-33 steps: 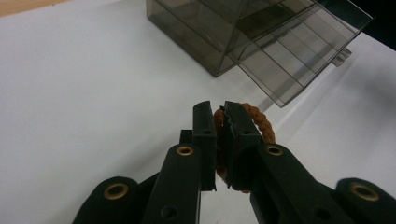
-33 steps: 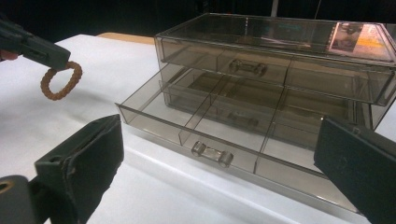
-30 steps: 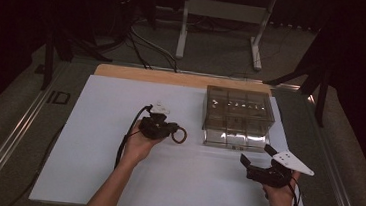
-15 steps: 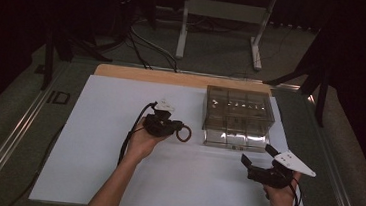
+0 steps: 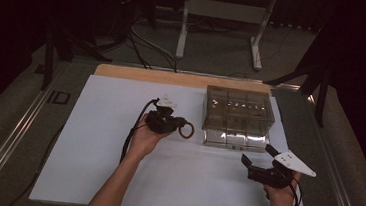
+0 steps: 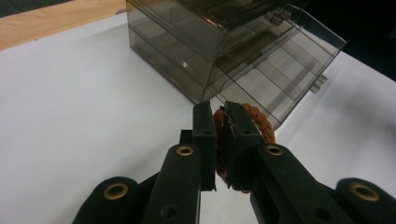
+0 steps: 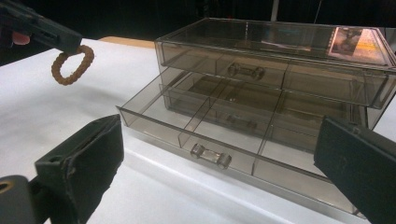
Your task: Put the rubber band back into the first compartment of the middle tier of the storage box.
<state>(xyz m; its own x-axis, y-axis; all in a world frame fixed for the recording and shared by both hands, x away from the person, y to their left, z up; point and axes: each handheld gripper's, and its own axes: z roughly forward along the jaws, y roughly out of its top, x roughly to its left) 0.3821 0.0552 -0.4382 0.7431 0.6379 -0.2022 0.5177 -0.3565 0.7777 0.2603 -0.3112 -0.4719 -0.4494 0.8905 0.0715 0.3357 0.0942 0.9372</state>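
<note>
The left hand-held gripper [image 5: 176, 126] pinches a brown braided ring [image 5: 186, 130] above the white counter [image 5: 97, 140], just left of the smoky plastic drawer organizer [image 5: 237, 115]. It should carry the ring over the pulled-out bottom drawer [image 7: 196, 135] before letting go, while the right hand-held gripper [image 5: 258, 162] waits with jaws spread.

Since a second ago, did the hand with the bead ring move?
Yes. In the high view the left gripper with the bead ring has shifted a little to the right, closer to the drawer box, which stayed put.

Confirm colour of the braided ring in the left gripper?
Reddish-brown braided ring; right gripper view shows it best.
</note>
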